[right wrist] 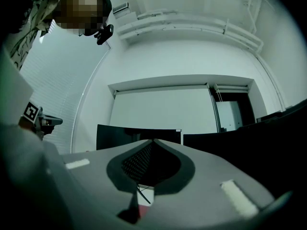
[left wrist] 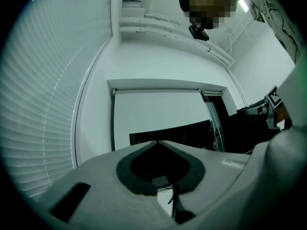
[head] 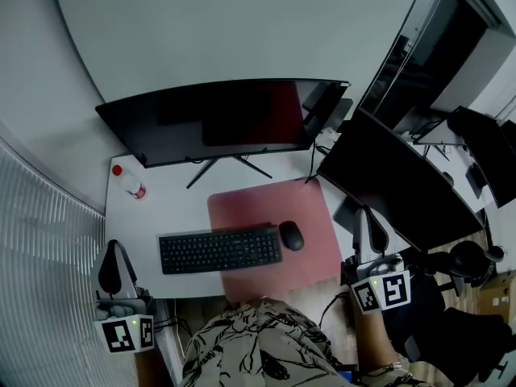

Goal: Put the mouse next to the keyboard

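A black mouse (head: pixel 291 235) lies on a pink desk mat (head: pixel 310 216), just right of the black keyboard (head: pixel 219 249), nearly touching it. My left gripper (head: pixel 111 268) is held off the desk's front left corner, tips meeting, nothing between them. My right gripper (head: pixel 364 229) hangs off the mat's right edge, shut and empty, well apart from the mouse. In both gripper views the jaws close to a point (left wrist: pixel 157 141) (right wrist: pixel 153 140) and aim up at the wall and monitor.
A wide dark monitor (head: pixel 218 119) stands at the back of the white desk (head: pixel 137 224). A second dark monitor (head: pixel 395 184) is at the right. A small bottle with a red cap (head: pixel 129 181) lies at the left. Office chairs (head: pixel 468 264) stand right.
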Demonstrator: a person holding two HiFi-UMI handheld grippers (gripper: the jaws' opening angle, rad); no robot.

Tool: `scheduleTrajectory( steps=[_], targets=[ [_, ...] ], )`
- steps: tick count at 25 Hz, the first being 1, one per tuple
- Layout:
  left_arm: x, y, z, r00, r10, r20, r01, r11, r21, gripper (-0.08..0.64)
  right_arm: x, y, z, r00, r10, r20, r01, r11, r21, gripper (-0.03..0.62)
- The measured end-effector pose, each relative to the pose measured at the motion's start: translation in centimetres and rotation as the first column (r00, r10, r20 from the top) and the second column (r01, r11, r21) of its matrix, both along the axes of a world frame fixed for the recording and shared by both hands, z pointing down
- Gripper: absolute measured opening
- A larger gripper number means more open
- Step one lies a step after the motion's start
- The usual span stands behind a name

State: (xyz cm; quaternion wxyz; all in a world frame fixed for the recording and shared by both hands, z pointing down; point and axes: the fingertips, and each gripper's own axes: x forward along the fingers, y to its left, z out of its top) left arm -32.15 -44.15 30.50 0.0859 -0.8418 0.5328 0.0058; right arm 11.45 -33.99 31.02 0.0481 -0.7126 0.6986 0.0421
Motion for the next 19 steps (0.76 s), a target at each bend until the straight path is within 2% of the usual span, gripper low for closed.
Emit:
scheduleTrajectory(
  steps=[5, 19],
  targets=[
    [0.3, 0.1, -0.1, 1.0, 0.002, 0.001, -0.002, 1.0, -0.007, -0.003, -0.2, -0.1, 0.4, 1.0, -0.016, 0.024, 0.017, 1.0, -0.018, 0.005],
    [1.6, 0.3, -0.9, 0.999, 0.028, -0.024, -0.027, 1.0, 0.014, -0.003, 0.0, 0.0, 1.0, 0.999, -0.027, 0.022, 0.028, 0.999, -0.031, 0.005]
  ],
)
